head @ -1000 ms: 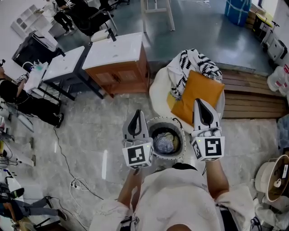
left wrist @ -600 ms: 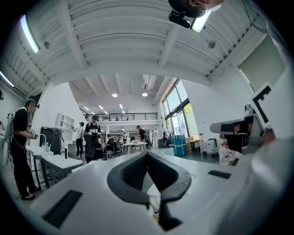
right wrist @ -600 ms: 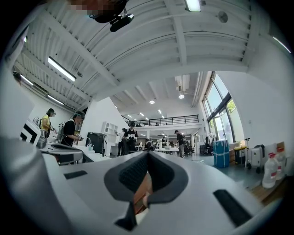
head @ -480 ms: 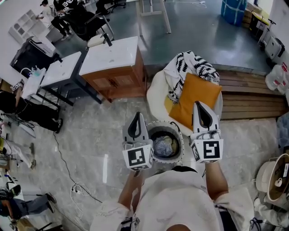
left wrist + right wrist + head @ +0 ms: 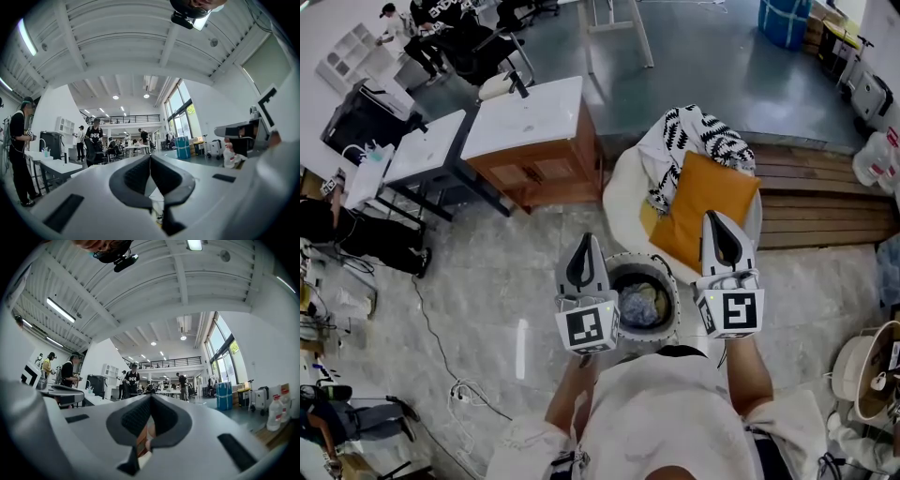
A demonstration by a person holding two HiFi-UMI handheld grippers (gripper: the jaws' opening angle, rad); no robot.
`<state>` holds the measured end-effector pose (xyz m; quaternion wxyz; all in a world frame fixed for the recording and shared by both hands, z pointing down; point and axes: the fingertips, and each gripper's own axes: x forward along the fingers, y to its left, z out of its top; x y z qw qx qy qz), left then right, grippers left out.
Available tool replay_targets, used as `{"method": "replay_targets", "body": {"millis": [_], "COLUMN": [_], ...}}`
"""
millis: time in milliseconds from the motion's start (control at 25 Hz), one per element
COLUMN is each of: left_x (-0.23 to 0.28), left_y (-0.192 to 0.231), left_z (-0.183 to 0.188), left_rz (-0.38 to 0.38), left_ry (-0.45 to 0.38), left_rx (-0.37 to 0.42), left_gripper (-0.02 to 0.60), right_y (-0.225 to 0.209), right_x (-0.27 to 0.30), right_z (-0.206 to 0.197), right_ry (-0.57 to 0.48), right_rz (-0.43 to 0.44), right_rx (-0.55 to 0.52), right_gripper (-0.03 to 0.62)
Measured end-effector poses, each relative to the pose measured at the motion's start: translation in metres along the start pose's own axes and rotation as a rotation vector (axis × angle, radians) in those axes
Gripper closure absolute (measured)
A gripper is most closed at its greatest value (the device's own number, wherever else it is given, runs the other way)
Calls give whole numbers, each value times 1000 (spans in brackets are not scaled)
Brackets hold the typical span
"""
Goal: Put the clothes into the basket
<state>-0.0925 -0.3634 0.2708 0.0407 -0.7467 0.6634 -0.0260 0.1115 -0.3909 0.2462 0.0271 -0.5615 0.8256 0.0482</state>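
- The left gripper [image 5: 584, 239] is held level in front of the body. Its jaws are pressed together and nothing is caught between them.
- The right gripper [image 5: 717, 217] is carried the same way, with its jaws met at the tips and no cloth taken.
- Over the last second both grippers have been brought a little forward, and the floor has slid slightly down the head view. A move toward the next pick-up is judged to be under way.
- The basket [image 5: 671, 281] is seen on the floor, below and between the two grippers. A crumpled grey-blue garment [image 5: 639, 300] is already lying in it.
- Farther on, a white round chair [image 5: 623, 192] is loaded with a black-and-white patterned cloth [image 5: 698, 141] and an orange piece [image 5: 703, 211]. Whether the orange piece is a garment or a cushion cannot be told.
- These are judged to be still left to move.
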Motion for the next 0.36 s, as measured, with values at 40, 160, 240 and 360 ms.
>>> {"method": "replay_targets", "body": {"millis": [40,160,240,360], "left_x": [1,6,10,18], "left_y": [-2,-6,-9,-13], "left_z": [0,-1,-1,-1], "left_rz": [2,5,8,10], "left_ry": [-1,-1,-1,-1], "left_rx": [2,3,4,7], "left_gripper": [577,577,577,577], "right_y": [-2,-8,-12,-19], "right_x": [1,4,7,12], "right_z": [-1,-6,-7,-9], "right_ry": [-1,-6,-2,3], "right_rz": [1,10,10,10], "right_rx": [0,-3,2,9], "right_gripper": [606,606,606,606]}}
